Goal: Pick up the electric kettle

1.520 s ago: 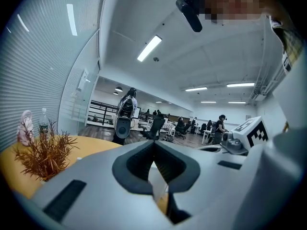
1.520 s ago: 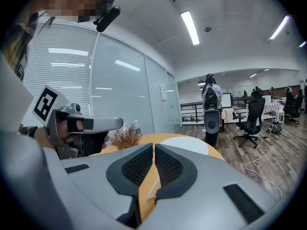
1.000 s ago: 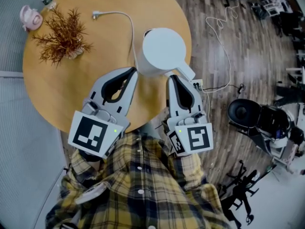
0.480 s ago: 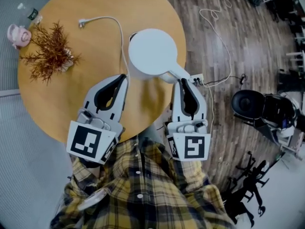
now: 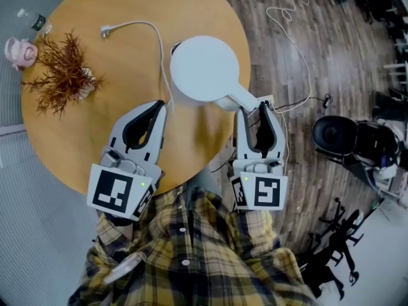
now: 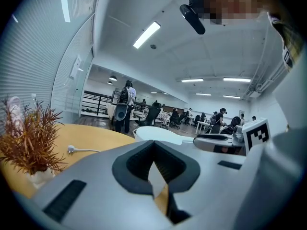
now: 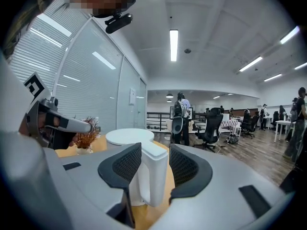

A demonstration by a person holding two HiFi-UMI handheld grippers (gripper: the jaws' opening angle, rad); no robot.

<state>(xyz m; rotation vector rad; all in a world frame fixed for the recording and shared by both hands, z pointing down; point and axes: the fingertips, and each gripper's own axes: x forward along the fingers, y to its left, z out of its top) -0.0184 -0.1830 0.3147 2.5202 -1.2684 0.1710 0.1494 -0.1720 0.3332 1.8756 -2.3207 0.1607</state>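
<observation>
White and round-lidded, the kettle [image 5: 204, 69] stands on the wooden table [image 5: 95, 139], near the table's rim on my right. Its handle [image 5: 245, 99] points out toward that rim. My right gripper [image 5: 255, 111] has its jaws spread wide, one on each side of the handle, with a gap showing on the outer side. My left gripper [image 5: 158, 105] is just left of the kettle over the table, its tips closed together on nothing. A dried plant [image 5: 60, 75] and a loose cord [image 5: 146, 25] lie farther left of the kettle.
</observation>
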